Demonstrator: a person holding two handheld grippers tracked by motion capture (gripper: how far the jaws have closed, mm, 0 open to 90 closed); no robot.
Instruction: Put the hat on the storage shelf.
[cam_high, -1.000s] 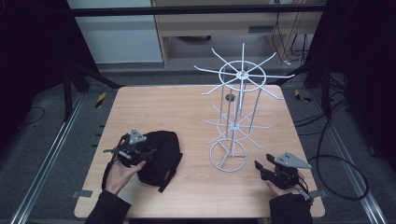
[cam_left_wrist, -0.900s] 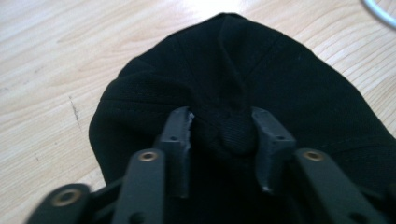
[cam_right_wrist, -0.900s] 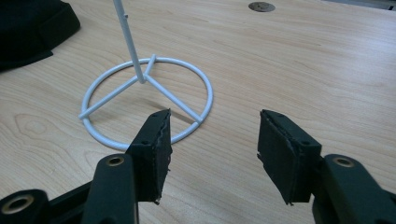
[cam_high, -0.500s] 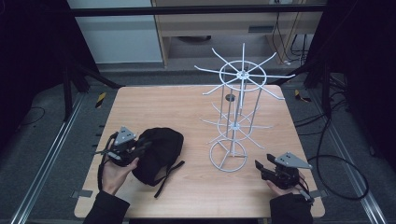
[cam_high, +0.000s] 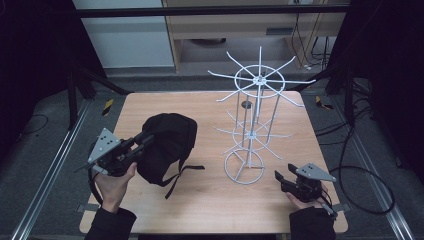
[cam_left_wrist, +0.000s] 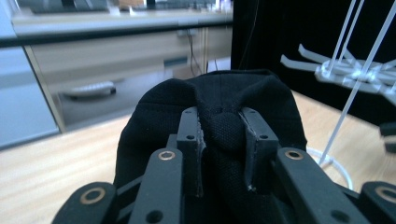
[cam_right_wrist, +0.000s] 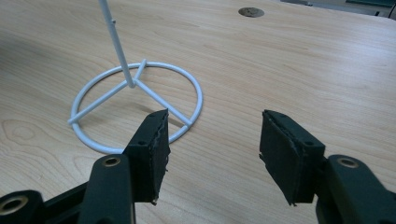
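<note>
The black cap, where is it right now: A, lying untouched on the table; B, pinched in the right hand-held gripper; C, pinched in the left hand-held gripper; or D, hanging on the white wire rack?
C: the left hand-held gripper has its jaws closed on a fold of the black cap.

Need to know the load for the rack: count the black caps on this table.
1. The black cap sits left of the white wire rack, pinched at its near edge by the left gripper. Nothing hangs on the rack's arms.
</note>
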